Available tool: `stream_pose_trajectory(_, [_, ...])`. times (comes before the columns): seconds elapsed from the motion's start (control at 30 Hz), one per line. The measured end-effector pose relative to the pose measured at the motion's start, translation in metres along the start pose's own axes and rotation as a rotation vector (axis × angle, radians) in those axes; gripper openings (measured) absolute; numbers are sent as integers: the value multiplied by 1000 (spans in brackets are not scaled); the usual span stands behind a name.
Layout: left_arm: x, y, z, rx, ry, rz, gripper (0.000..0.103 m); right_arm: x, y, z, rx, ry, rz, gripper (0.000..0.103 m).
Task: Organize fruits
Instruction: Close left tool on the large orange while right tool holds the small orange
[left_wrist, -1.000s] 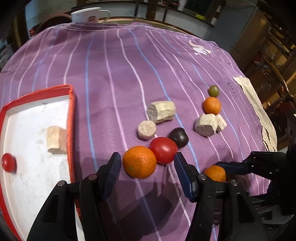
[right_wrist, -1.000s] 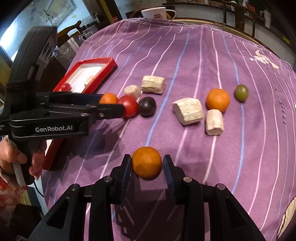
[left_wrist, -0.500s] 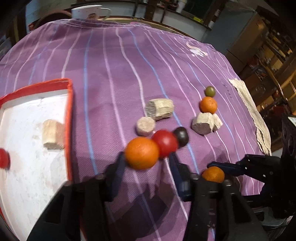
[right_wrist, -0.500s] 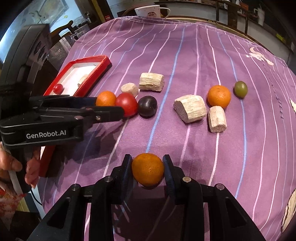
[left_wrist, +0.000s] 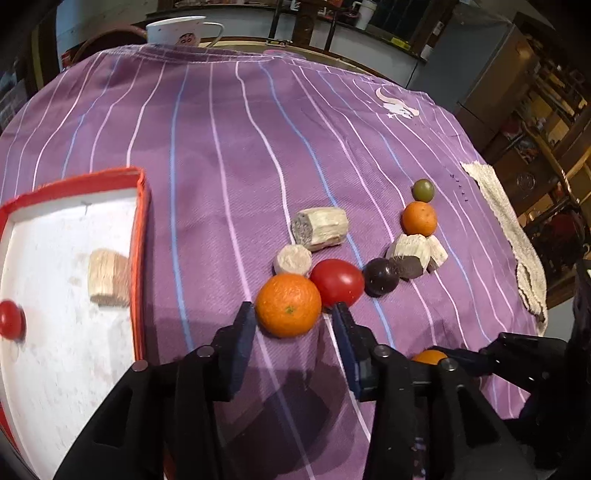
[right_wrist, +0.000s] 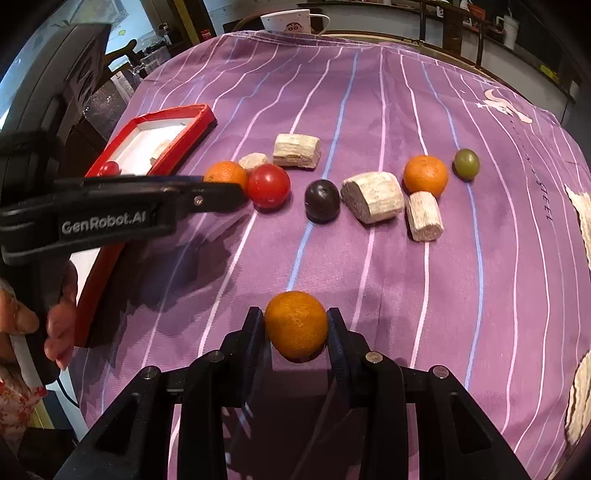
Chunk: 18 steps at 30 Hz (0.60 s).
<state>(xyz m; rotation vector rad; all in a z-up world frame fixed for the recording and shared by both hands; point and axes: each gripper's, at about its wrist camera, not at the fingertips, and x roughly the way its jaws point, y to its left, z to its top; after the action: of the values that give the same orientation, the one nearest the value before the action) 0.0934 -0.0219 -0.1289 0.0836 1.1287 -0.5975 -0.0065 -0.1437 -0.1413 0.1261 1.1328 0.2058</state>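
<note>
My left gripper (left_wrist: 293, 317) is open around an orange (left_wrist: 288, 305) on the purple striped cloth; its jaws stand on both sides with small gaps. A red tomato (left_wrist: 338, 281) touches the orange's right side, with a dark plum (left_wrist: 381, 277) beyond. My right gripper (right_wrist: 295, 328) is shut on another orange (right_wrist: 296, 325). The red-rimmed white tray (left_wrist: 138, 236) at the left holds a small red fruit (left_wrist: 10, 318) and a pale wood chunk (left_wrist: 109, 277). A third orange (left_wrist: 419, 218) and a green fruit (left_wrist: 423, 189) lie farther right.
Several pale wood chunks lie among the fruit: one (left_wrist: 320, 228), a round one (left_wrist: 292, 259), and a pair (left_wrist: 415, 251). A white cup (left_wrist: 181, 31) stands at the far edge. A beige rag (left_wrist: 513, 236) drapes the right edge.
My left gripper moved forward and narrowed, so the orange now sits between its jaws. My right gripper keeps its hold on its orange and has barely moved.
</note>
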Motion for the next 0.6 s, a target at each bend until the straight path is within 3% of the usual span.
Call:
stream_pose_trajectory(0.07, [5, -1, 3, 3, 5, 5, 62, -1, -1, -1, 5, 1, -1, 39])
stream_pose_trajectory(0.13, [8, -2, 4, 2, -4, -1, 63, -2, -2, -3, 7, 0, -3, 39])
stream_pose_trajectory(0.2, [10, -4, 4, 1, -3, -11, 59, -4, -2, -5, 6, 0, -3, 37])
stream_pose_trajectory(0.27, [7, -5, 4, -5, -16, -27, 37, -5, -2, -6, 6, -2, -3, 34])
stream_pose_trajectory(0.3, [6, -6, 4, -5, -12, -14, 34, -6, -2, -7, 9, 1, 1, 33])
stream_pose_trajectory(0.47, [-5, -3, -5, -28, -19, 16, 34, -9, 0, -5, 26, -5, 27, 33])
stream_pose_trajectory(0.6, [-38, 10, -16, -86, -71, 11, 34, -15, 7, 2, 28, -21, 44, 33])
